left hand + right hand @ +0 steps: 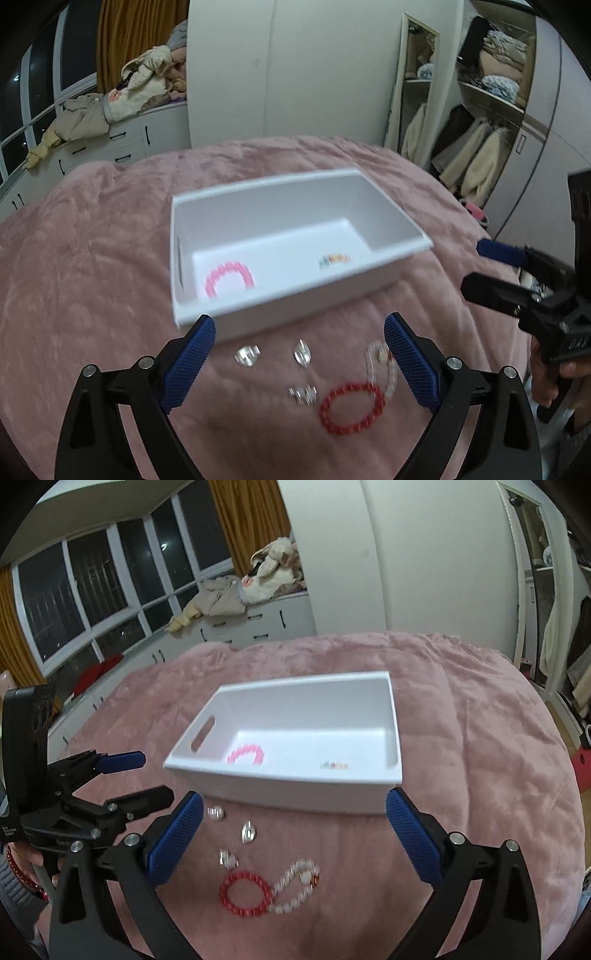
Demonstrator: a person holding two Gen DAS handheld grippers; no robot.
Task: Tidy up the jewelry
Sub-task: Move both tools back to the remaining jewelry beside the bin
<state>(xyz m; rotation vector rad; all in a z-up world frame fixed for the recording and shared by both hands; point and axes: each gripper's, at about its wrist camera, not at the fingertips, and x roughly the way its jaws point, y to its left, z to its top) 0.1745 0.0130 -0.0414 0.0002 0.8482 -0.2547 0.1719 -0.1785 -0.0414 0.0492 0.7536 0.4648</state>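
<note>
A white box (399, 218) (280, 786) stands on the pink blanket; inside lie a pink bead bracelet (229, 277) (246, 755) and a small multicoloured piece (334, 259) (337, 765). In front of the box lie a red bead bracelet (351, 408) (245, 893), a white bead bracelet (382, 365) (295, 888) touching it, and three clear crystal pieces (247, 355) (248, 832). My left gripper (299, 363) is open and empty above these pieces. My right gripper (295, 843) is open and empty above them too; it also shows at the right of the left wrist view (476, 266).
The pink blanket (92, 277) covers a bed. A white dresser with piled clothes (110, 99) and windows (74, 590) stand at the back left. An open wardrobe (480, 110) stands at the right. The left gripper shows at the left of the right wrist view (147, 775).
</note>
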